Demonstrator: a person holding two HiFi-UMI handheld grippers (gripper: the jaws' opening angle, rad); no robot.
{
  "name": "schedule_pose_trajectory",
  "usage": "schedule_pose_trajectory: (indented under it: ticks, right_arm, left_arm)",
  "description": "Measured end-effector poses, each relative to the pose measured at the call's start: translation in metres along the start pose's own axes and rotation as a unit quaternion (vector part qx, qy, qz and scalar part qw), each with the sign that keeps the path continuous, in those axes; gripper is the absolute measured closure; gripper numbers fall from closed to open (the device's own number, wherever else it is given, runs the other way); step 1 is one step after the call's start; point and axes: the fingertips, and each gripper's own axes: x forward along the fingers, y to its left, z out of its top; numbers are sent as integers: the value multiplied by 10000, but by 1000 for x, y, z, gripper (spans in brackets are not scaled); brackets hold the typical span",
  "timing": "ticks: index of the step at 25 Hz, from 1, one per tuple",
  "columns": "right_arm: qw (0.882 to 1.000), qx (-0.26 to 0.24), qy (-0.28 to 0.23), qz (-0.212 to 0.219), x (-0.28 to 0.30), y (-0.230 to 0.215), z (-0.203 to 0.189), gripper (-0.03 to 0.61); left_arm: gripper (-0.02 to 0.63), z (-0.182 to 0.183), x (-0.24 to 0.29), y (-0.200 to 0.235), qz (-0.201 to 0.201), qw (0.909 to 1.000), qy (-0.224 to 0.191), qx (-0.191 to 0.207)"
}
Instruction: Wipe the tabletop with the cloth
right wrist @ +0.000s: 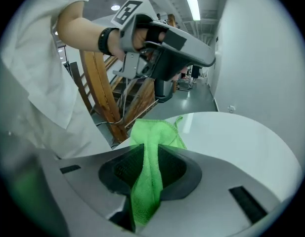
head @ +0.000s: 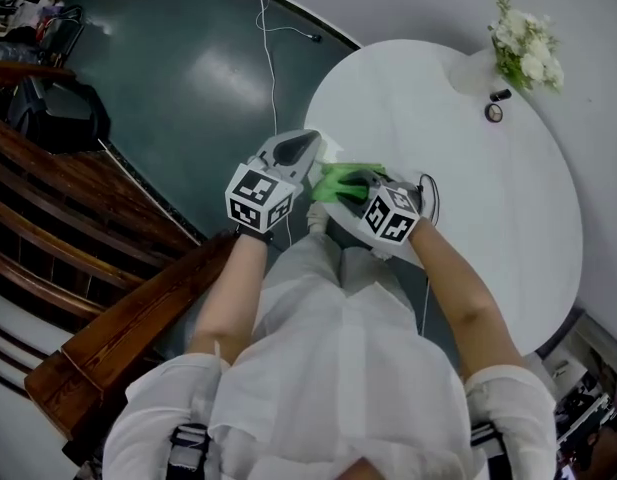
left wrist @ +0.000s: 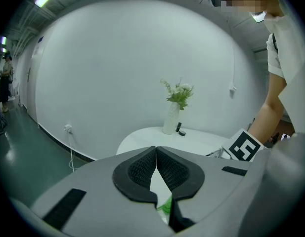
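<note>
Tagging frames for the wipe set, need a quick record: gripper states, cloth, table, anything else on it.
left gripper: shut, holding nothing
right gripper: shut on green cloth
cloth position: at the near edge of the table, left gripper close beside it; contact with the top unclear
table: white, round
also on table: vase of white flowers at the far edge; two small items beside it, too small to identify
</note>
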Motion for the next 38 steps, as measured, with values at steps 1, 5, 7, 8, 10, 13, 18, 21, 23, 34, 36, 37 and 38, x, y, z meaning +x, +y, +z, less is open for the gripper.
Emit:
schedule_pose_trajectory:
  ticks: [1,5,7,8,10,13,18,21,23,34,36,37,38]
  right_arm:
    - [10000,31,20,45,-6,9,-8,497]
    - [9993,309,136,140,-27,40,-36,499]
    - [9983,491,273,176,-39,54,-49,499]
    - [9975,569,365,202,-45,60,-56,500]
    - [9957,697,562,255,-56,73,-71,500]
    - [9920,918,838,224,-74,88,-97,500]
    - [9706,2133,1104,-162,-111,97,-140,502]
    - [9363,3376,465,-847,-145,80,-154,502]
    - [9014,4074,-188,-1455,-174,59,-160,502]
    - [7433,4605,-2481,-4169,-364,-6,-154,501]
    - [7311,4380,-2579,-4551,-395,-10,-149,500]
    - [7263,4259,-2587,-4734,-410,-11,-146,500]
    - [7218,4145,-2586,-4901,-423,-11,-143,500]
  left_arm:
    - [595,0,3,-6,-28,10000,-2,15]
    - [595,2,11,-27,-205,9998,9,65]
    - [595,6,16,-38,-319,9995,-32,44]
    - [595,9,18,-44,-380,9993,-55,47]
    - [595,15,25,-58,-504,9986,-77,131]
    - [595,23,35,-80,-676,9970,-90,375]
    - [595,47,44,-108,-906,9941,-232,548]
    - [595,69,46,-118,-995,9923,-404,621]
    - [595,84,49,-120,-1002,9911,-519,703]
    - [595,149,38,-134,-889,9861,-909,1071]
    - [595,157,35,-133,-831,9851,-982,1145]
    - [595,161,33,-133,-799,9845,-1019,1183]
    - [595,165,31,-132,-766,9840,-1056,1213]
